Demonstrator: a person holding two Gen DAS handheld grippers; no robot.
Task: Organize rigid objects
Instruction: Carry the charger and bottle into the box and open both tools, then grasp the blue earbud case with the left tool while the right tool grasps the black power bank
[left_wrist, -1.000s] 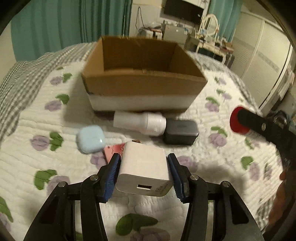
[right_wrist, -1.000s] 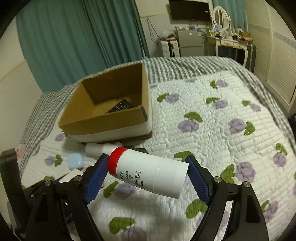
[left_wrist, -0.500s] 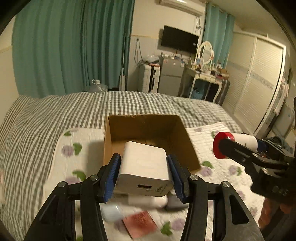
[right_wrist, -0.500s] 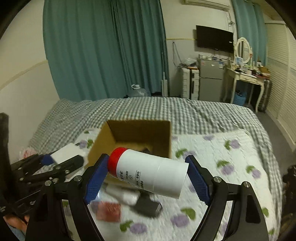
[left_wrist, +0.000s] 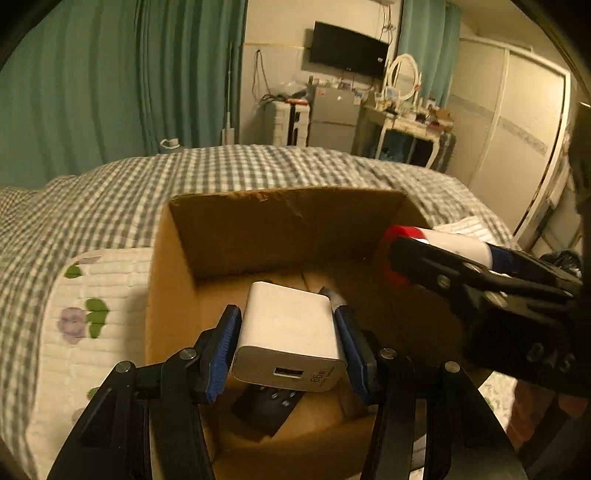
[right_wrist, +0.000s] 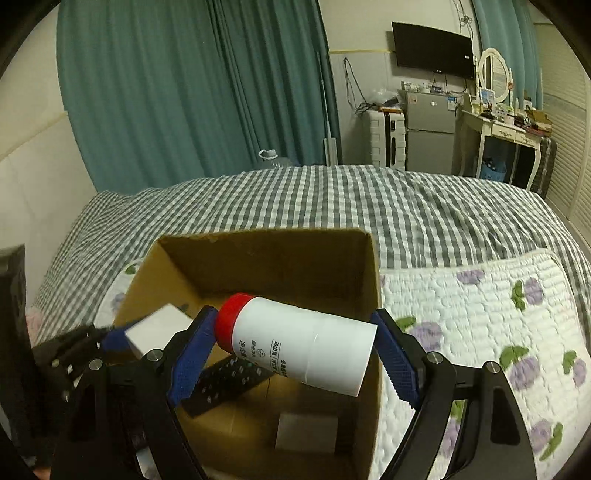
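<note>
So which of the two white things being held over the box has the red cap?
The white bottle in the right gripper; it lies sideways with a red cap. The left gripper holds a capless, blocky white USB charger.

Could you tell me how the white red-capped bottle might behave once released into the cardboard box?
The white cylindrical bottle with the red cap lies sideways, so it would probably roll. It looks like rigid, smooth plastic, likely unharmed landing near the black remote control.

Both loads have moved in over the cardboard box (left_wrist: 258, 229) — charger (left_wrist: 291, 339) left, bottle (right_wrist: 299, 349) right.
</note>
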